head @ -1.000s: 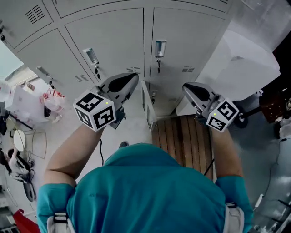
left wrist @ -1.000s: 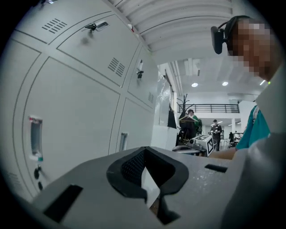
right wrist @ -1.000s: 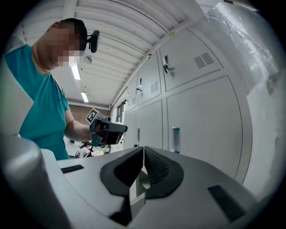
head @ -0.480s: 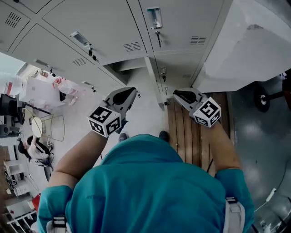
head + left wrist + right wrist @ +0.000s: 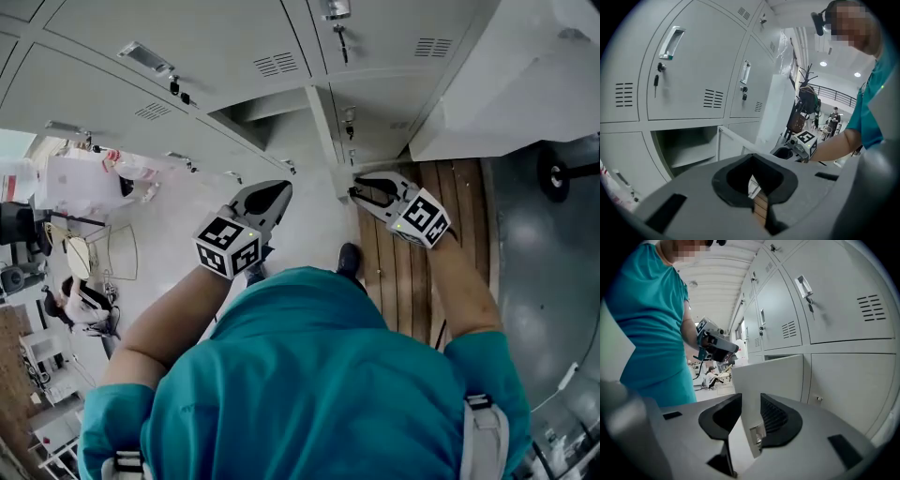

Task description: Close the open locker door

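So the open locker door (image 5: pixel 774 375) is on the bottom row, swung out into the room edge-on to the person. Its empty compartment (image 5: pixel 686 145) gapes on the side of the door where the left gripper (image 5: pixel 277 192) hangs. The right gripper (image 5: pixel 359 189) is right at the door's free edge. Its jaws have just been opening and now stand wide, with the door's edge and its little latch plate (image 5: pixel 757 432) sitting in the gap. As far as I can tell neither pad is squeezing it yet. The left gripper's jaws are pretty much closed, with nothing in them, and it's parked clear of the door on the compartment side.

My take on doing this bit well: don't bother with a hard pinch. Either close lightly on the door's edge or just lay the outer jaw flat against the door's face. Then sweep it toward the compartment in an arc, following the hinge rather than shoving in a straight line, so the thin panel doesn't twist or slip out. Keep contact close to the door's free edge, where the leverage is best. Get the left gripper out from between door and compartment before the swing, or it gets caught. Slow down near the end so the latch seats instead of bouncing back.
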Demonstrator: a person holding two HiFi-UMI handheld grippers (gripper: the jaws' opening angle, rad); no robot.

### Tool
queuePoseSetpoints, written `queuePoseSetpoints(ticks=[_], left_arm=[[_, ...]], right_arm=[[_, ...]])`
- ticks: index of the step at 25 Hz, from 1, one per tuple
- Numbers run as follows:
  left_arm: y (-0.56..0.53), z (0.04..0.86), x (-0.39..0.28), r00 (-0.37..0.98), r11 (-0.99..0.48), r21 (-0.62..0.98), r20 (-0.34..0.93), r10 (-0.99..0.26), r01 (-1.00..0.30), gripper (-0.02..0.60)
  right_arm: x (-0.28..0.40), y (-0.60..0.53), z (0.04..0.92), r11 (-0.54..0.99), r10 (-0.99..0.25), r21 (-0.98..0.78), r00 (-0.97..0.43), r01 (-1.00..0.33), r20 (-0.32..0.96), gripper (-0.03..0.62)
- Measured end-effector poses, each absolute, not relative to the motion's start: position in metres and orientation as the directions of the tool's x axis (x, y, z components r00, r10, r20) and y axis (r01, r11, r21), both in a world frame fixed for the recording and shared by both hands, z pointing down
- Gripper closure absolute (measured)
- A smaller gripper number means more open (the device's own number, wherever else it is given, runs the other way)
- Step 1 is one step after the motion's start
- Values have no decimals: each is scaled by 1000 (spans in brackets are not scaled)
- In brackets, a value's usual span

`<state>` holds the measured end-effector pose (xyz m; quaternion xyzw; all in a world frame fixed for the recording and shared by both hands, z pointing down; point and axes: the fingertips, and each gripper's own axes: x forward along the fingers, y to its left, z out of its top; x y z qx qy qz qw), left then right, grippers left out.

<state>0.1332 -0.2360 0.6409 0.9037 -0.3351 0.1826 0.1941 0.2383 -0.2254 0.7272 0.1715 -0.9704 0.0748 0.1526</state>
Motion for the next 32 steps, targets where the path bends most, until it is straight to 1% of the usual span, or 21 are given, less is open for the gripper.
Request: queuePoseSetpoints(ticks=[5, 9, 17, 20, 23, 32], left_arm=[[-236, 652, 91, 734, -717, 246, 444, -514, -652, 578], [-236, 652, 57, 751, -728, 260, 433, -499, -634, 578], [-231, 658, 9, 771, -722, 304, 406, -491, -621, 578], [-231, 657, -7, 765, -707, 316, 395, -508, -633, 578], [-235, 654, -26, 754, -686, 324, 381, -535, -651, 578], [-234, 661, -80, 699, -610, 342, 376, -608, -715, 578]], right_arm=[[215, -220, 733, 916, -344, -72, -864, -395, 369, 470], [190, -212, 725, 900, -380, -61, -845, -432, 377, 470], [140, -211, 725, 869, -449, -1, -789, -495, 421, 465], [123, -213, 724, 862, -463, 22, -771, -506, 437, 467], [105, -220, 720, 857, -477, 42, -759, -514, 443, 485], [60, -241, 721, 843, -504, 59, -746, -535, 435, 482]])
